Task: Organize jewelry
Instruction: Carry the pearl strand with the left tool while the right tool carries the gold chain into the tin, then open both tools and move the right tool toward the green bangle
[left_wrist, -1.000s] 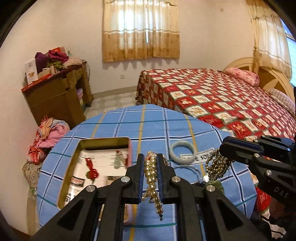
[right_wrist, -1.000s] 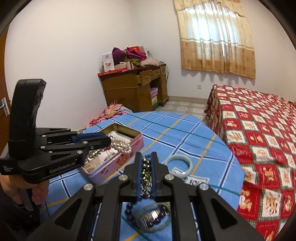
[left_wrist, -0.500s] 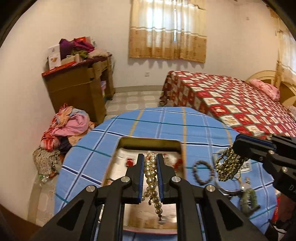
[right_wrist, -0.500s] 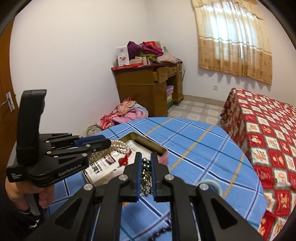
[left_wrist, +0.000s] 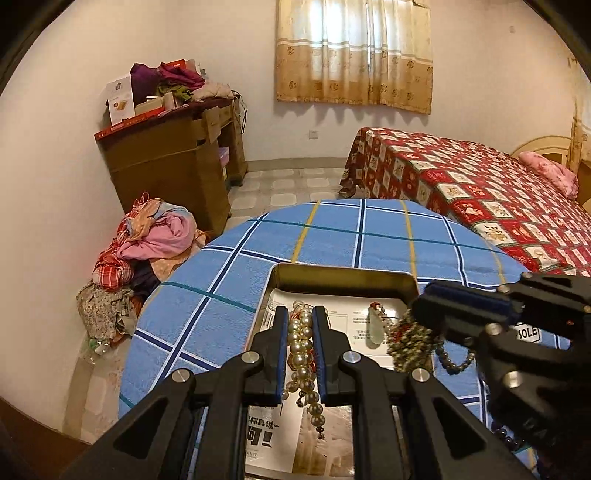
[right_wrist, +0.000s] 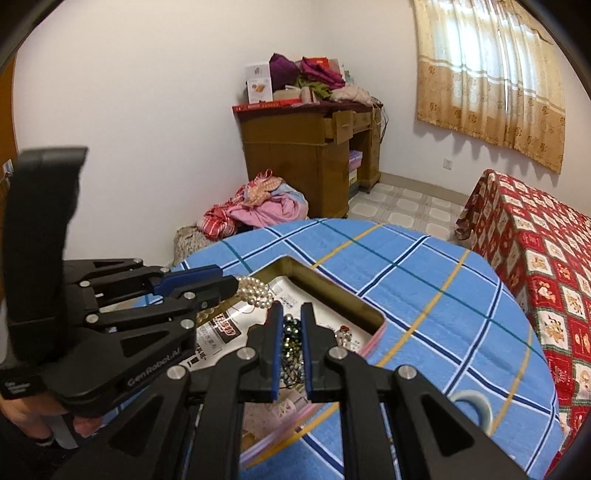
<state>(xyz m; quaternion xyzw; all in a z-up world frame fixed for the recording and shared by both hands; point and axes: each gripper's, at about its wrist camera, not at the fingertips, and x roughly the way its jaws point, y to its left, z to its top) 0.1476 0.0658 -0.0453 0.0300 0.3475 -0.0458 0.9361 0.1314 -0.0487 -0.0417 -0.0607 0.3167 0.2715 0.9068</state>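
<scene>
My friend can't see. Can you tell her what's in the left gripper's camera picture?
The left hand-held gripper is shut on a pearl necklace, dangling it over an open tin box on a blue checked table. The right hand-held gripper holds a dark bead strand over the same box.

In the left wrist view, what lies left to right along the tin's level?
Clothes pile → pearl strand in left claw → jade pendant → dark bead bundle in right claw.
</scene>
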